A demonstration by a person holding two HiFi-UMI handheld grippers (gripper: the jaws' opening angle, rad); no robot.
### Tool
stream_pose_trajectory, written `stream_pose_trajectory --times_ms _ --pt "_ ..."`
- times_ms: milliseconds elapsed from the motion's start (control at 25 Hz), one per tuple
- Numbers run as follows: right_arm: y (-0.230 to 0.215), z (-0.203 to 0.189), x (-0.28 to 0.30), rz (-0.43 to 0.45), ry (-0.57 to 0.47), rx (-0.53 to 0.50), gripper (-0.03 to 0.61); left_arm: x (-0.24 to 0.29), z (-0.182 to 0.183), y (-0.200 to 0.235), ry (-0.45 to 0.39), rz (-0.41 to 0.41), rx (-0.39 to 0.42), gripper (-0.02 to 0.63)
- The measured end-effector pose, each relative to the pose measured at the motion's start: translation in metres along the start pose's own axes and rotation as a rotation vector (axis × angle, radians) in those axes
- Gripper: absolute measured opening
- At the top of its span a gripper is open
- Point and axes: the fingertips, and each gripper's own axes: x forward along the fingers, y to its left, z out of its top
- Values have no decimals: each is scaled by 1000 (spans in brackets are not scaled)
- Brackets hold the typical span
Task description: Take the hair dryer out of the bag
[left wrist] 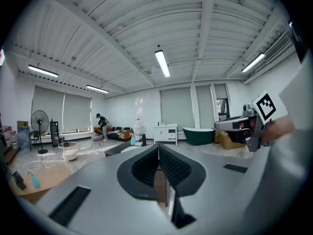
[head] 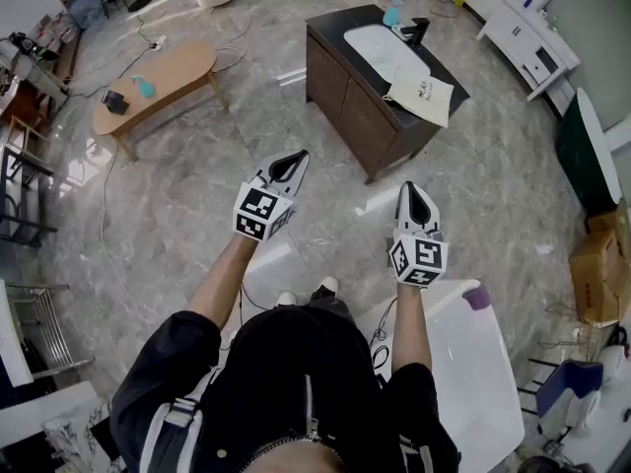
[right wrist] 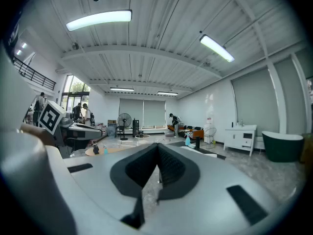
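A cream cloth bag [head: 422,97] lies flat on the dark vanity cabinet [head: 355,106], to the right of its white sink [head: 380,49]. No hair dryer shows in any view. Both grippers are held out level in mid-air, well short of the cabinet. The left gripper [head: 292,162] has its jaws shut with nothing between them, as the left gripper view [left wrist: 157,153] shows. The right gripper [head: 415,194] is likewise shut and empty, and its jaws meet in the right gripper view [right wrist: 157,152]. Each gripper appears at the edge of the other's view.
A blue bottle [head: 392,11] and a black fixture [head: 416,30] stand behind the sink. A wooden coffee table [head: 158,82] sits at the far left. A white bathtub [head: 473,363] is close on the right, with cardboard boxes [head: 599,269] beyond. Grey marble floor lies between me and the cabinet.
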Motion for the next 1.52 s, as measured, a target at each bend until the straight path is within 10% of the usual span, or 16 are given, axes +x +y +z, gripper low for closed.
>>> stream_pose_trajectory --times_ms 880,1240,1520 --pt "84 -6 -61 3 -31 -4 64 -98 -18 -3 -1 -28 -33 28" --pt "86 -12 -58 15 -36 20 153 -93 -27 -10 22 -79 -69 193" --pt "72 -14 -44 13 -43 37 207 -73 -31 -9 23 -86 -83 204"
